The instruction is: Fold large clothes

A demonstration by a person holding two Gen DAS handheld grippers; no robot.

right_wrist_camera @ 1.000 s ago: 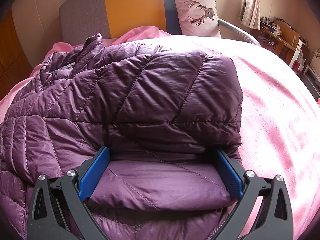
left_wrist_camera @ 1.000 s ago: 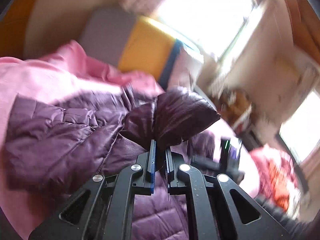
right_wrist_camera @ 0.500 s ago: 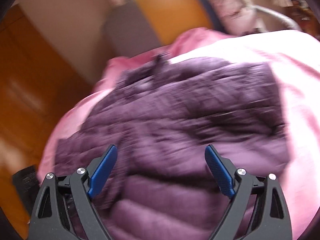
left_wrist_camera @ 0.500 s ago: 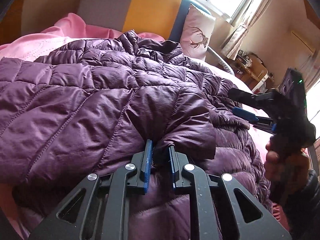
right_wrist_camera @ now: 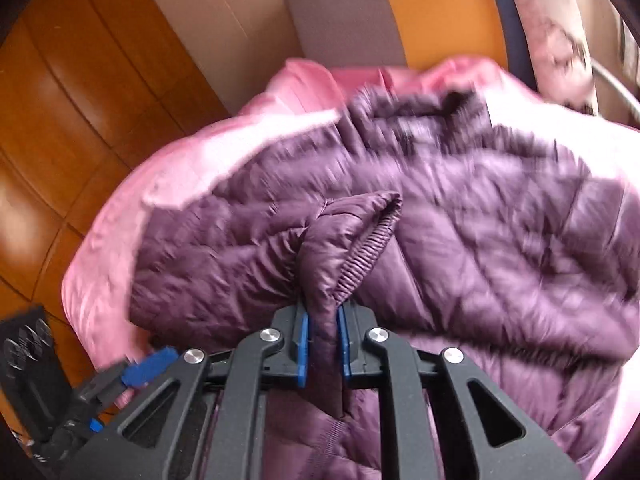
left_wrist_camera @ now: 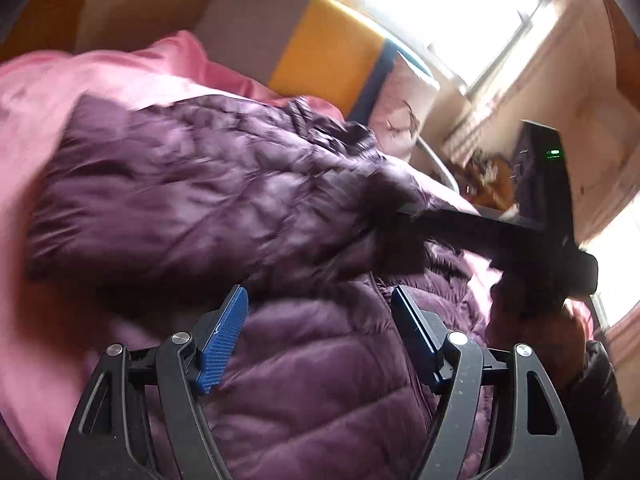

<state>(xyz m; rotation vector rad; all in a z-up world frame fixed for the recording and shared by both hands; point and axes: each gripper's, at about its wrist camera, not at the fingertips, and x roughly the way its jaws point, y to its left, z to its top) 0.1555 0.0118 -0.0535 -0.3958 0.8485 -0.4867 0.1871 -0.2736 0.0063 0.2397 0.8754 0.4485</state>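
A purple quilted puffer jacket [left_wrist_camera: 208, 200] lies bunched on a pink bedspread [left_wrist_camera: 60, 92]; it also shows in the right wrist view [right_wrist_camera: 500, 232]. My left gripper [left_wrist_camera: 320, 308] is open and empty just above the jacket's near part. My right gripper [right_wrist_camera: 323, 320] is shut on the jacket's sleeve cuff [right_wrist_camera: 360, 236], whose elastic edge sticks up between the pads. In the left wrist view the right gripper [left_wrist_camera: 408, 212] reaches into the jacket from the right. The left gripper's blue pad [right_wrist_camera: 148, 368] shows at lower left in the right wrist view.
A grey and orange headboard [left_wrist_camera: 304, 44] and a deer-print pillow [left_wrist_camera: 404, 112] stand at the bed's far end. A bright window [left_wrist_camera: 448, 12] is beyond. A wooden wall [right_wrist_camera: 60, 128] runs along the bed's left side.
My left gripper has let go of the jacket and opened. My right gripper has closed on the sleeve cuff. Both views have swung and are blurred.
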